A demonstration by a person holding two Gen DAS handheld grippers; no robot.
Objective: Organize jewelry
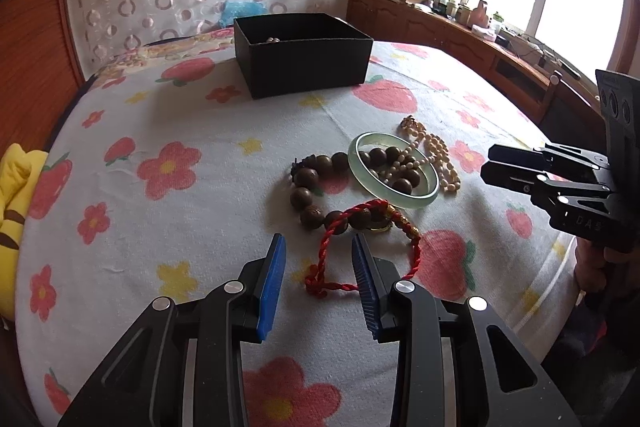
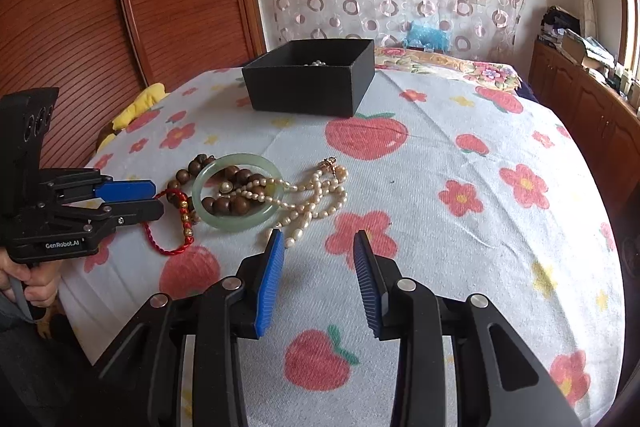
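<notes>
bed [image 1: 168,115] covered by a white sheet printed with red flowers and strawberries, filling most of both views; a wooden headboard and a sheer curtain with ring pattern lie behind it. black box [image 1: 304,55], open-topped, at upper centre of the frame on the bed, well apart from the loose pieces; a few pale beads show inside it. left tongs [image 1: 319,259], lower centre of the left wrist view, blue pads apart, nothing clamped; a loop of the red cord bracelet [image 1: 340,251] lies on the sheet in the gap between the pads, and whether the pads touch it cannot be told. right tongs [image 2: 319,253], lower centre of the right wrist view, blue pads apart and empty over bare sheet, the left pad's tip just beside the near end of the pearl necklace [image 2: 316,195]. a hand [image 2: 28,283] grips the left tool at the lower left edge of the right wrist view. jewelry cluster at mid-frame: brown wooden bead bracelet [image 1: 310,187], its far beads passing under and inside the pale green jade bangle [image 1: 394,167]; the pearl necklace drapes across the bangle's rim and trails away on the sheet. the red cord bracelet carries small gold beads and overlaps the wooden beads. yellow cloth [image 1: 16,195] at the left edge of the bed.
</notes>
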